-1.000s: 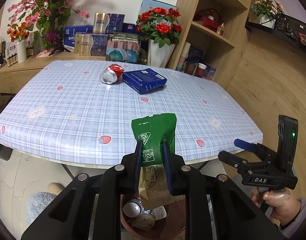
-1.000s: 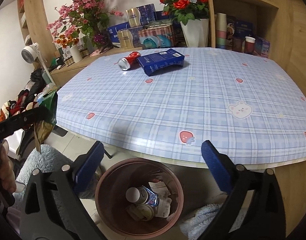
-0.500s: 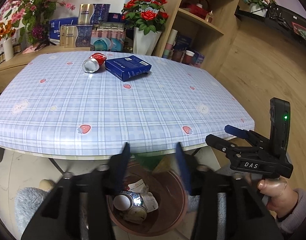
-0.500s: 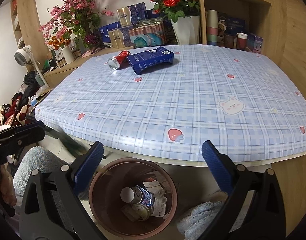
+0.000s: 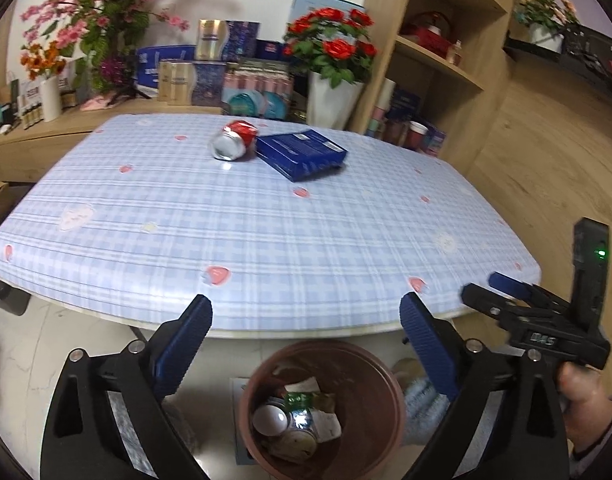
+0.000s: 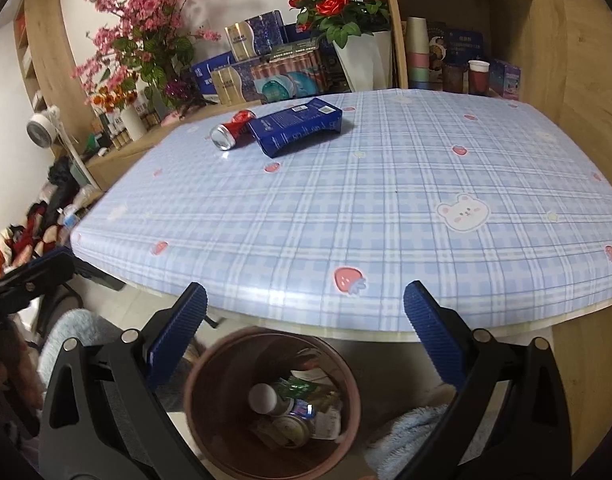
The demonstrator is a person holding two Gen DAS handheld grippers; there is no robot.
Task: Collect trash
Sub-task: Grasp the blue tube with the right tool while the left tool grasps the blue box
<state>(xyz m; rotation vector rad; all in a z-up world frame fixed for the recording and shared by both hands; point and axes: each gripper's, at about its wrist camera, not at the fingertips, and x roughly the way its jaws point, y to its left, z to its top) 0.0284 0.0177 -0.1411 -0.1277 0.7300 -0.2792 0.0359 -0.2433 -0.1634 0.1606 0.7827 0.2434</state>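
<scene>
Standing on the floor at the near edge of the table [image 5: 266, 240]: one brown bin [image 5: 385, 408], seen from above in both views. Contents: a green wrapper [image 5: 300, 400] on top, cans, crumpled paper.

Left gripper [image 5: 306, 344]: above the bin, fingers spread wide, nothing between them.

Right gripper [image 6: 304, 336]: also above the bin, fingers spread wide, empty. It shows too at the right of the left view, held in a hand [image 5: 581, 392].

Table: blue checked cloth with strawberry and bear prints.

On the far part of the cloth: one crushed red can [image 5: 232, 144] on its side, open end towards the cameras; one dark blue box [image 5: 302, 154] lying flat just beside it on the right, whether touching cannot be told.

Behind the table: a white vase of red roses [image 5: 331, 80], pink blossom branches [image 5: 94, 12], stacked gift boxes, a wooden shelf [image 5: 437, 60] holding cups.
</scene>
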